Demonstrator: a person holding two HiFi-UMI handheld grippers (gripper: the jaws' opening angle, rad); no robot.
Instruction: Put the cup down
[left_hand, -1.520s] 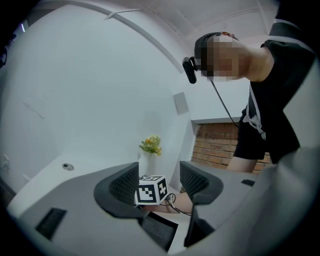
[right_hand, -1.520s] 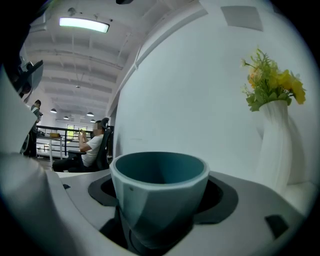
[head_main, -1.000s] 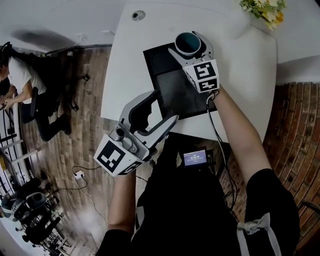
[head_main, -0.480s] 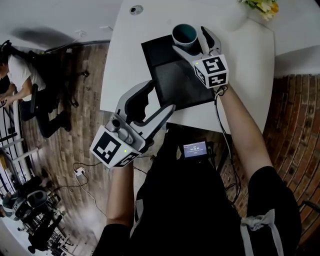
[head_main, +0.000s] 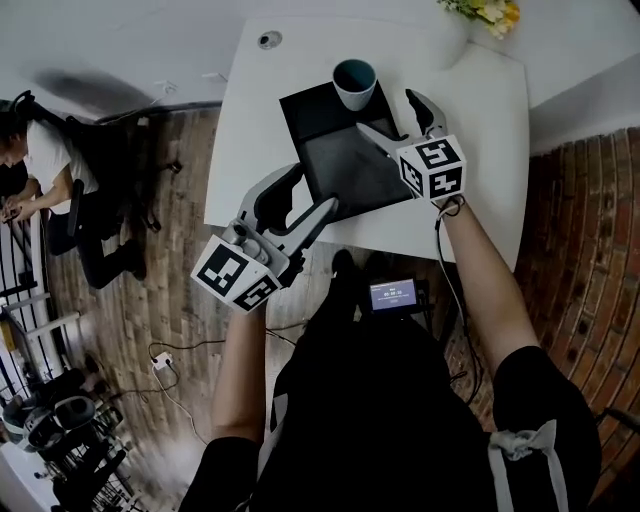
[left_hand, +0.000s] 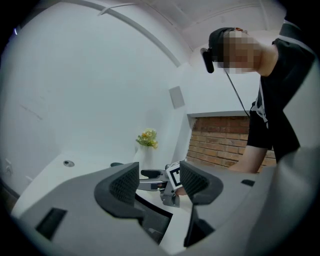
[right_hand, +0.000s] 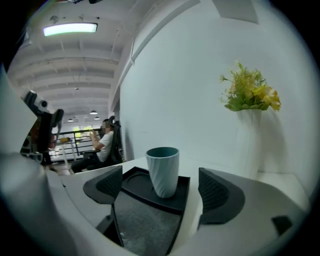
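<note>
**Cup upright on the tray, clear of both sets of jaws**

Nearest the person, a small lit screen (head_main: 392, 294) hangs at the waist. Just beyond it the left gripper (head_main: 317, 185) sits at the near edge of the white table (head_main: 480, 150), over the wooden floor (head_main: 170, 270). Its jaws are spread with nothing between them. Through the gap its own view shows only the tabletop and the other gripper's marker cube.

A black tray (head_main: 340, 160) lies on the table. Its near part is a grey textured mat and its far part is smooth black.

The right gripper (head_main: 386, 112) is over the tray's right side and points slightly downward. Its jaws have just been opening and now stand wide apart, with nothing touching the pads.

The cup (head_main: 354, 82), pale blue-green with a twisted rib pattern, stands upright at the tray's far end. In the right gripper view it appears centred in the gap between the two pads. It is beyond their tips, apart from both, and nothing stands between it and the jaws. From the head view it sits just past the tip of the jaw nearer the tray's middle.

Farther on are a round grommet (head_main: 268, 40) in the tabletop and a white vase of yellow flowers (head_main: 480, 12) at the far right corner. A brick wall (head_main: 580, 240) runs along the right. Well off to the left a person (head_main: 40, 150) sits in a chair.
</note>
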